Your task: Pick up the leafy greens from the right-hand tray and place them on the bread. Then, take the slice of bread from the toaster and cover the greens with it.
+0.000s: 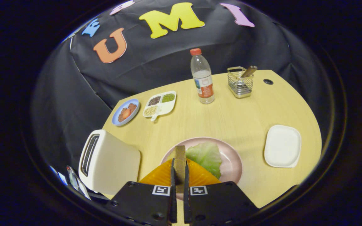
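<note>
While the fingers clamp an upright bread slice, leafy greens on pink plate, toaster alongside.

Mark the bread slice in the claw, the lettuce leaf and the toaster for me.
bread slice point(179, 158): gripper view, its upright edge between the claw's fingers.
lettuce leaf point(206, 157): gripper view, middle of the leaf on the pink plate.
toaster point(112, 161): gripper view, its broad side wall.
</note>
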`<state>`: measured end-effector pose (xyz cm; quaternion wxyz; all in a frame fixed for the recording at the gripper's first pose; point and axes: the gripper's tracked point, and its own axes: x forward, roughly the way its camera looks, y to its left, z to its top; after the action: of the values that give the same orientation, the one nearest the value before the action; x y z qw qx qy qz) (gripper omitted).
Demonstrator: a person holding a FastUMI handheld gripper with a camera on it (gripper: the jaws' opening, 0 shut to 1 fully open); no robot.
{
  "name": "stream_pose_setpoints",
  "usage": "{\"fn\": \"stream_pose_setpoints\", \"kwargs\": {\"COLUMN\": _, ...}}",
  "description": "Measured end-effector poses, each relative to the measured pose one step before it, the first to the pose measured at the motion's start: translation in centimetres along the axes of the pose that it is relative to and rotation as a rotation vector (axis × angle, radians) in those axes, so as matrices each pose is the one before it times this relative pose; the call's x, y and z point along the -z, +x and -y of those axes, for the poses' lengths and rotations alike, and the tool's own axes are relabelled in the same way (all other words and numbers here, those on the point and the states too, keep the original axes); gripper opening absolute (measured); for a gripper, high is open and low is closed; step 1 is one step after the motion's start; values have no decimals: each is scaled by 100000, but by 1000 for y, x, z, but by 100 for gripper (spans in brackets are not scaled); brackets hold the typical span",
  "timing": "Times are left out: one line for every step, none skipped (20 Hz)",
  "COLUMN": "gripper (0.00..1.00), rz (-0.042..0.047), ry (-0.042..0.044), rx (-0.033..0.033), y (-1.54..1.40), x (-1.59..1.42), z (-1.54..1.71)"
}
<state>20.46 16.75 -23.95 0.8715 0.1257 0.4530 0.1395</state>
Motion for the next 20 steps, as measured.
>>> {"fn": "stream_pose_setpoints", "kwargs": {"gripper": 8, "rz": 194, "ry": -10, "rx": -741, "y": 181, "x": 24, "z": 472}}
{"fn": "stream_pose_setpoints", "kwargs": {"gripper": 8, "rz": 309, "ry": -89, "rx": 8, "y": 172, "x": 84, "z": 412}}
{"fn": "stream_pose_setpoints", "kwargs": {"gripper": 8, "rz": 345, "ry": -367, "rx": 159, "y": 213, "x": -10, "z": 622}}
{"fn": "stream_pose_setpoints", "kwargs": {"gripper": 8, "rz": -1, "ry": -552, "rx": -388, "y": 133, "x": 202, "z": 421}}
{"fn": "stream_pose_setpoints", "kwargs": {"gripper": 8, "rz": 221, "ry": -911, "rx": -404, "y": 117, "x": 32, "z": 220}}
{"fn": "stream_pose_setpoints", "kwargs": {"gripper": 14, "rz": -57, "ry": -634, "rx": 459, "y": 145, "x": 215, "z": 508}}
{"fn": "stream_pose_setpoints", "kwargs": {"gripper": 13, "rz": 1197, "ry": -1412, "rx": 2020, "y": 289, "x": -136, "z": 704}}
{"fn": "stream_pose_setpoints", "kwargs": {"gripper": 27, "rz": 410, "ry": -1368, "rx": 1601, "y": 170, "x": 200, "z": 648}}
{"fn": "stream_pose_setpoints", "kwargs": {"gripper": 28, "rz": -132, "ry": -720, "rx": 1820, "y": 389, "x": 248, "z": 710}}
{"fn": "stream_pose_setpoints", "kwargs": {"gripper": 35, "rz": 97, "ry": -695, "rx": 1146, "y": 281, "x": 315, "z": 316}}
{"fn": "stream_pose_setpoints", "kwargs": {"gripper": 37, "rz": -444, "ry": 57, "rx": 291, "y": 226, "x": 257, "z": 328}}
{"fn": "stream_pose_setpoints", "kwargs": {"gripper": 40, "rz": -393, "ry": 113, "rx": 1035, "y": 362, "x": 343, "z": 460}}
{"fn": "stream_pose_setpoints", "kwargs": {"gripper": 42, "rz": -232, "ry": -437, "rx": 489, "y": 16, "x": 197, "z": 338}}
{"fn": "stream_pose_setpoints", "kwargs": {"gripper": 44, "rz": 219, "ry": -462, "rx": 440, "y": 120, "x": 125, "z": 205}}
{"fn": "stream_pose_setpoints", "kwargs": {"gripper": 48, "rz": 544, "ry": -955, "rx": 2075, "y": 37, "x": 55, "z": 564}}
{"fn": "stream_pose_setpoints", "kwargs": {"gripper": 52, "rz": 1400, "ry": -1281, "rx": 2107, "y": 72, "x": -118, "z": 504}}
{"fn": "stream_pose_setpoints", "kwargs": {"gripper": 56, "rz": 1137, "ry": -1645, "rx": 2327, "y": 53, "x": -72, "z": 434}}
{"fn": "stream_pose_setpoints", "kwargs": {"gripper": 59, "rz": 1398, "ry": -1487, "rx": 1572, "y": -95, "x": -16, "z": 261}}
{"fn": "stream_pose_setpoints", "kwargs": {"gripper": 63, "rz": 2186, "ry": -1198, "rx": 589, "y": -288, "x": -234, "z": 48}}
{"fn": "stream_pose_setpoints", "kwargs": {"gripper": 67, "rz": 2293, "ry": -818, "rx": 836, "y": -429, "x": -285, "z": -28}}
